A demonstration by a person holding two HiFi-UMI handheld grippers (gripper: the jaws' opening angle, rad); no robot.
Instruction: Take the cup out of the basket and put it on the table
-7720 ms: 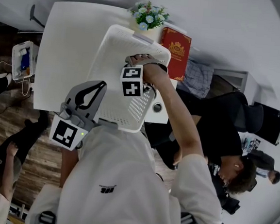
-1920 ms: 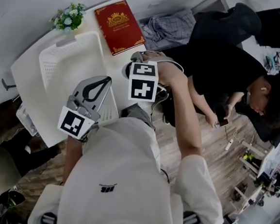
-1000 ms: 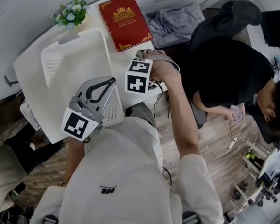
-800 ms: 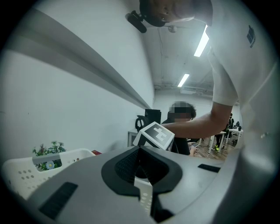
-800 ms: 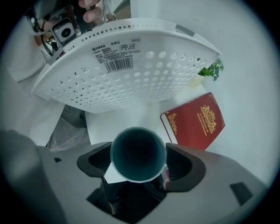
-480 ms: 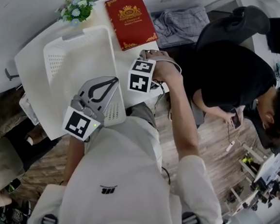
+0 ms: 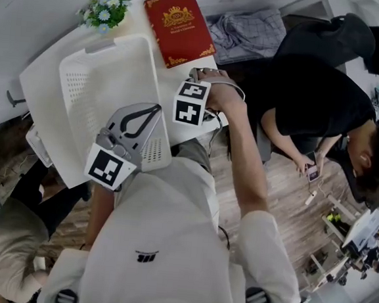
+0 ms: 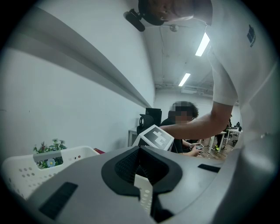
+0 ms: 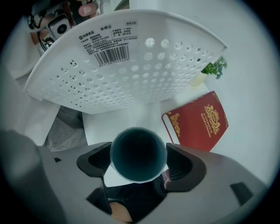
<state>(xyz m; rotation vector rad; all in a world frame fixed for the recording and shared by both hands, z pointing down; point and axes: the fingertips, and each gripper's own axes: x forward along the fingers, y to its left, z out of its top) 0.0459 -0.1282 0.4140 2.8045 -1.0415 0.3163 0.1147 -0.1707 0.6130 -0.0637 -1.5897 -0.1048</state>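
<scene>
A dark teal cup (image 9: 138,151) stands upright between the jaws of my right gripper (image 9: 138,154), which is shut on it. Under the cup lies the white table (image 9: 100,127), between the white perforated basket (image 9: 131,65) and a red book (image 9: 197,120). In the head view the right gripper (image 7: 199,76) is at the table's right edge, beside the basket (image 7: 103,80); hand and marker cube hide the cup there. My left gripper (image 7: 150,110) hovers over the basket's near corner, shut with nothing in it, its tips (image 8: 140,148) meeting.
The red book (image 7: 179,26) lies at the table's far right corner, with a small pot of flowers (image 7: 104,8) at the back. A person in black sits close on the right (image 7: 313,99), another stands at lower left (image 7: 11,231). A wall runs behind the table.
Several seconds ago my right gripper was inside the basket's far end; it now stands outside, over the table by the book. Over the last second both grippers have barely moved.
</scene>
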